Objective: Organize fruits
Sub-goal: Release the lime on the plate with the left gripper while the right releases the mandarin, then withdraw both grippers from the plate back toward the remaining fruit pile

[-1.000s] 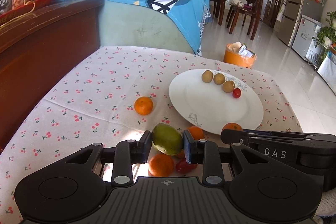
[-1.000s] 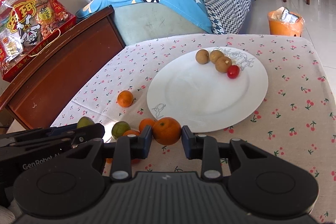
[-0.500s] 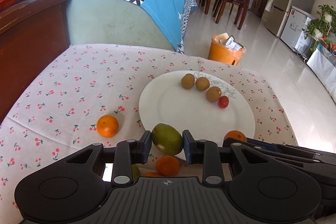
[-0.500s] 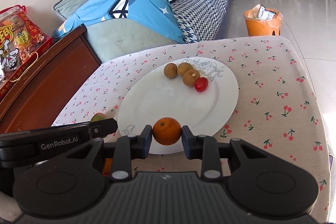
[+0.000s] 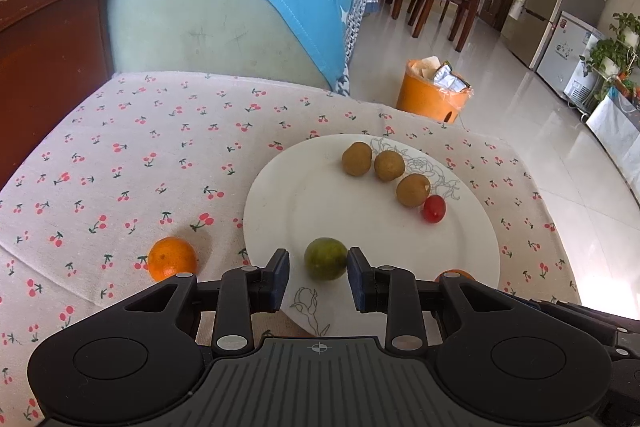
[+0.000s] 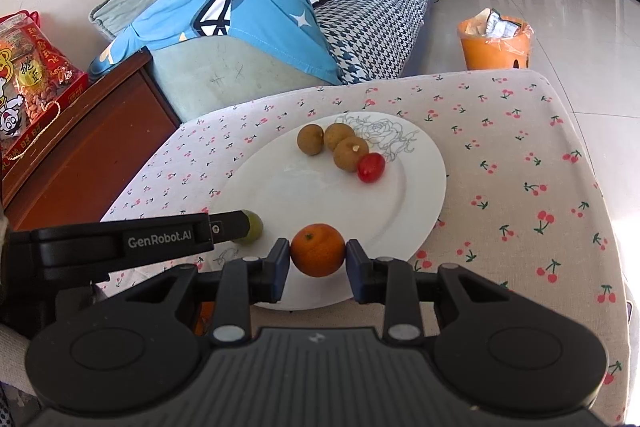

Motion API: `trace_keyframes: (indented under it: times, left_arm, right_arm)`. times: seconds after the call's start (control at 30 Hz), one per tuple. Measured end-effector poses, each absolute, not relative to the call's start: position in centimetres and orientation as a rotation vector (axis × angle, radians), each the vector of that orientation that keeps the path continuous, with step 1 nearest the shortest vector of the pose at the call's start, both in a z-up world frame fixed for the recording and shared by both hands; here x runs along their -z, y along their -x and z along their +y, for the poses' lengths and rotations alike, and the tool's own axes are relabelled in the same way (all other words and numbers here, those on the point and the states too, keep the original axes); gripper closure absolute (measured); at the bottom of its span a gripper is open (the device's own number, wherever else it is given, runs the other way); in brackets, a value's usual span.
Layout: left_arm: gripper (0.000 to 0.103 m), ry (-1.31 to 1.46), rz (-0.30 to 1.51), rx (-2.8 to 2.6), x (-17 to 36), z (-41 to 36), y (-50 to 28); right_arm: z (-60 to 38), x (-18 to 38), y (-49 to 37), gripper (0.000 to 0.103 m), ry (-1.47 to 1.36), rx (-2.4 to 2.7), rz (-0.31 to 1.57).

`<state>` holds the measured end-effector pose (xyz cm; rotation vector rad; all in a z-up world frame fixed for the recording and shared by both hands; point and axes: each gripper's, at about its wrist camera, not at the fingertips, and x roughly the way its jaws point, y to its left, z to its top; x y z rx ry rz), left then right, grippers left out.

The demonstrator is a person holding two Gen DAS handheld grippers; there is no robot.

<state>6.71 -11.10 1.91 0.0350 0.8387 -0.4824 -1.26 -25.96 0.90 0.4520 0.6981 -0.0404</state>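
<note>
Orange sits pinched between right hand-held gripper pads above plate.

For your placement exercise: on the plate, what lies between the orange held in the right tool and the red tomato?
Nothing: in the right wrist view, only bare white plate separates the orange from the tomato.

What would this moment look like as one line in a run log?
left gripper: shut on green fruit | right gripper: shut on orange | both over plate
</note>
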Motion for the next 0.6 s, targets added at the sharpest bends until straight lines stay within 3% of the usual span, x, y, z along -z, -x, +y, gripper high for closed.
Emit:
trace_keyframes:
  times: [0.13, 0.37, 0.6]
  left_arm:
    - [0.072, -0.035, 0.820, 0.469, -2.5, -11.0, -6.7]
    - [0.051, -0.019, 0.804, 0.440, -3.8, -10.1, -6.4]
    - [0.049, -0.035, 0.842, 0.416, -4.6, -9.0, -6.0]
  right_arm:
    - [-26.3, -1.0, 1.3, 0.068, -0.483, 0.047, 0.690]
    - [-25.8, -1.3, 1.5, 0.067, -0.459, 0.041, 0.684]
    - [-25.0, -1.8, 1.7, 0.066, -0.434, 0.006, 0.685]
